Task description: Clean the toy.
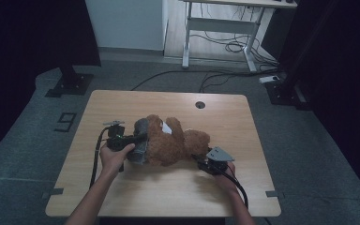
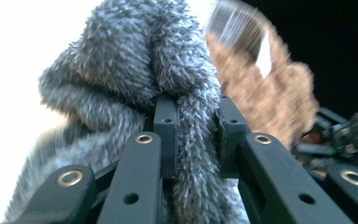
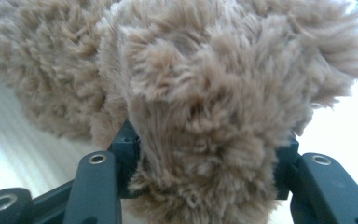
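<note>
High view first: the brown teddy bear lies on its side around the middle of the wooden desk, with a grey fuzzy garment bunched over its left end, probably a little hoodie or scarf. The left tongs come in from the left and sit right on that grey stuff. The right tongs are tucked in at the bear's right end, touching the fur.

Left gripper view: the tongs are clenched on a fold of the grey fabric, with just a narrow strip of pile squeezed between the jaws. The brown bear and a white tag sit behind, a bit blurry.

Right gripper view: the tongs stand fairly wide, and a fat lump of brown plush fills the gap, so I'd say they're grasping a limb or an ear; can't tell which.

Handling-wise, my guess is that this thing is light, squishy and not fragile at all. The fur gives plenty of grip, but it squashes, so pinch deep into a limb or a thick fold, not just the fluff tips. The fabric will stretch and slide over the bear if it's tugged.
</note>
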